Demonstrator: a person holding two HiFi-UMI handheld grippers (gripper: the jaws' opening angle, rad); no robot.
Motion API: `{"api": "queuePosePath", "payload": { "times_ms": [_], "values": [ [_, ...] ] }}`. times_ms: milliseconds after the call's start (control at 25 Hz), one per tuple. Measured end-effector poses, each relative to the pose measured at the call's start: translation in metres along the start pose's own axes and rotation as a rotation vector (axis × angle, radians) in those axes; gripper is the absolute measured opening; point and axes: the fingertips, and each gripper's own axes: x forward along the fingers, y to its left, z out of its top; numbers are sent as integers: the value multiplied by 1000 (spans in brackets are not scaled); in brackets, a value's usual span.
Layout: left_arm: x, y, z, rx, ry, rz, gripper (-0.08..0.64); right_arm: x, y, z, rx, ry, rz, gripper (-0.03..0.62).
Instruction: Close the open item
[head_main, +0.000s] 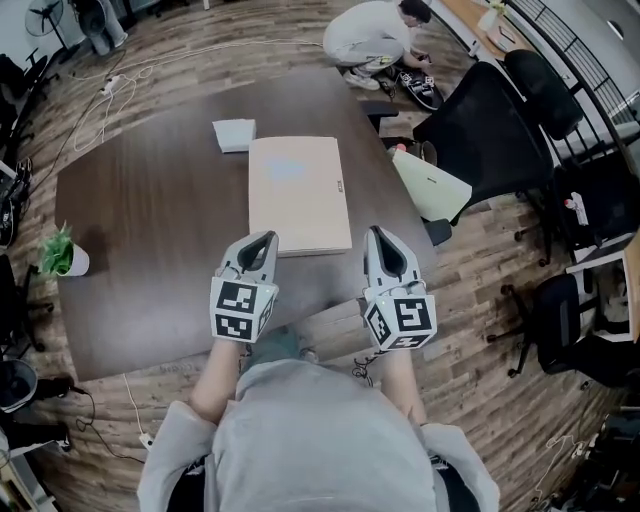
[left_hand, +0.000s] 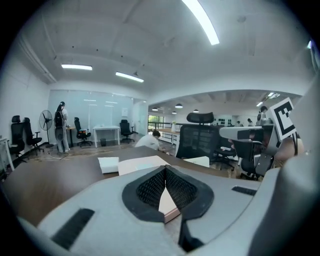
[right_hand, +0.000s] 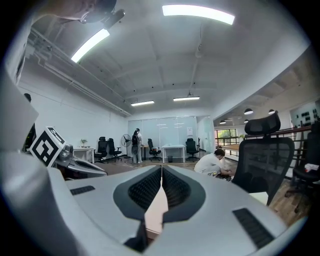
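1. Both tools are closed and empty. The left gripper (head_main: 266, 240) has its jaws pressed together with nothing between them, and so does the right gripper (head_main: 379, 234).
2. The pale pink-beige, flat rectangular laptop (head_main: 298, 195) lies in the middle of the table with its lid down. The closing itself looks done.
3. The left gripper's tip hangs over the laptop's near left corner. The right gripper's tip sits just beside the near right corner.
4. Possible trouble: a closed tip dragged across the lid could scratch it. A sideways nudge could slide the laptop over the smooth table toward the white folded square (head_main: 234, 134) just beyond it. Whether the lid is fully seated cannot be told.
5. Materials: the laptop shell looks smooth and matt, with rounded corners. The black pads (left_hand: 150, 189) are finely ribbed and sit in grey plastic shells.
6. The dark brown wood-grain table (head_main: 140, 220) has rounded corners. A small green plant in a white pot (head_main: 60, 255) stands well apart at the left.
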Motion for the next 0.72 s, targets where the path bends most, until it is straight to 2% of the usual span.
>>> {"api": "queuePosePath", "payload": {
  "times_ms": [280,720],
  "values": [
    [-42,9,31,-12,-124,65,9,-13,9,13,-20,-31,12,14],
    [-96,18,63,10,-249,200,9,-43,12,39,-46,-82,6,14]
  ]
}}
